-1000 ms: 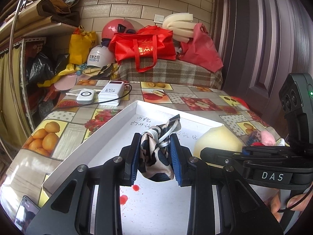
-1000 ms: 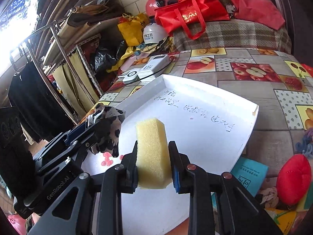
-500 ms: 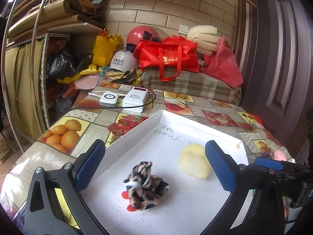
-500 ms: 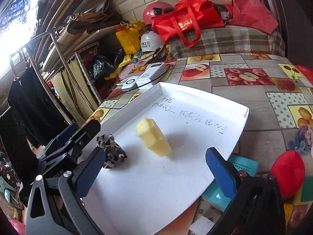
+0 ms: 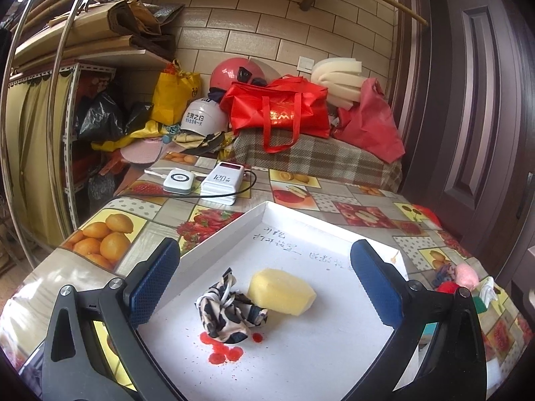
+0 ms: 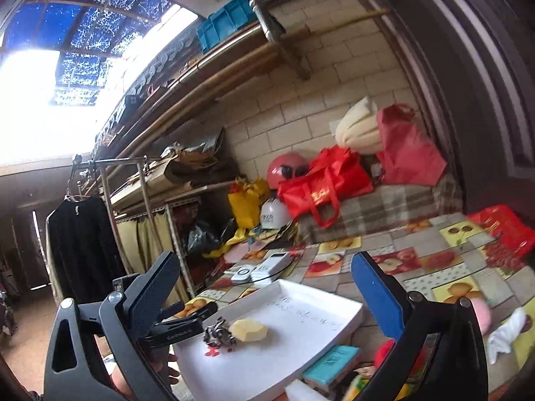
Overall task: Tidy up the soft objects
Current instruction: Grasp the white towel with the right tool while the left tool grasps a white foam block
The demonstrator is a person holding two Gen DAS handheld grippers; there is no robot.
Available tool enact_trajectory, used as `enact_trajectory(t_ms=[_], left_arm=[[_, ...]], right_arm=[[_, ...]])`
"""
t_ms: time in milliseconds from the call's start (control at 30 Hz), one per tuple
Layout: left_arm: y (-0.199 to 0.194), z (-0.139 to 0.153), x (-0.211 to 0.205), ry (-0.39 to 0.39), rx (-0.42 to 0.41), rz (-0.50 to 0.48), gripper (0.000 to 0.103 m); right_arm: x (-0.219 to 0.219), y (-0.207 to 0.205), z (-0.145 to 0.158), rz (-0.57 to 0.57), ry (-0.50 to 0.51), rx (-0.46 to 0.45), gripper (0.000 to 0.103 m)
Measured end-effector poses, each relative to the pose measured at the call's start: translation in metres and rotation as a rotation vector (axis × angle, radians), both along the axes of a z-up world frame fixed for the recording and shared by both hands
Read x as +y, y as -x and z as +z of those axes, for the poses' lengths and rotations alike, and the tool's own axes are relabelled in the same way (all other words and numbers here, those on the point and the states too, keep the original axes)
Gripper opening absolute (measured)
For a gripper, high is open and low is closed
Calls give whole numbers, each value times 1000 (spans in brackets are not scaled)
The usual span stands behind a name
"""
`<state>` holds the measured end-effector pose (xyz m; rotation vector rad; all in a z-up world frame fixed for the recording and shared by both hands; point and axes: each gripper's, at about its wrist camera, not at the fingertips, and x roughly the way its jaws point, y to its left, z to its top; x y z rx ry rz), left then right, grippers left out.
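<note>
Yellow sponge block (image 5: 281,291) on side, touching crumpled spotted cloth (image 5: 229,313), inside white tray (image 5: 334,351).

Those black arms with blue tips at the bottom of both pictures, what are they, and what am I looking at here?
They are hand-held grippers, one in each of a person's hands, each with a wide-angle camera looking out along its two fingers. One picture comes from the left gripper, the other from the right gripper, which is raised and pointing more toward the wall.

Both grippers are open and hold nothing; their jaws have just been opening. Between and beyond the blue pads lies a white tray on a table with a fruit-print cloth. On the tray sit a yellow sponge and a black-and-white patterned scrunchie, side by side and about touching, near some red spots. In the right-hand view the left gripper shows beside the tray.
</note>
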<state>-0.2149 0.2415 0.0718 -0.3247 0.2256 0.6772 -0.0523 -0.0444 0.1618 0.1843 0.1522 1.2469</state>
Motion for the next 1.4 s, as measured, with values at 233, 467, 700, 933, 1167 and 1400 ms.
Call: enact_trajectory(t_ms=[233, 467, 700, 933, 1167, 1400], left_arm=[[4, 8, -32, -17, -117, -167, 103], [-24, 21, -125, -118, -53, -515, 103], [-91, -13, -236, -199, 322, -1006, 102], [-134, -46, -269, -216, 553, -1105, 94], [-147, -57, -279, -222, 630, -1125, 80], [-147, -60, -278, -205, 630, -1136, 79]], right_arm=[[-105, -20, 4, -258, -122, -57, 103], [-146, -48, -26, -579, 20, 2, 103], [-121, -99, -69, -463, 231, 197, 103], [-112, -134, -100, -465, 500, 234, 103], [-87, -188, -124, -433, 585, 374, 103], [-50, -204, -141, -438, 693, 368, 101]])
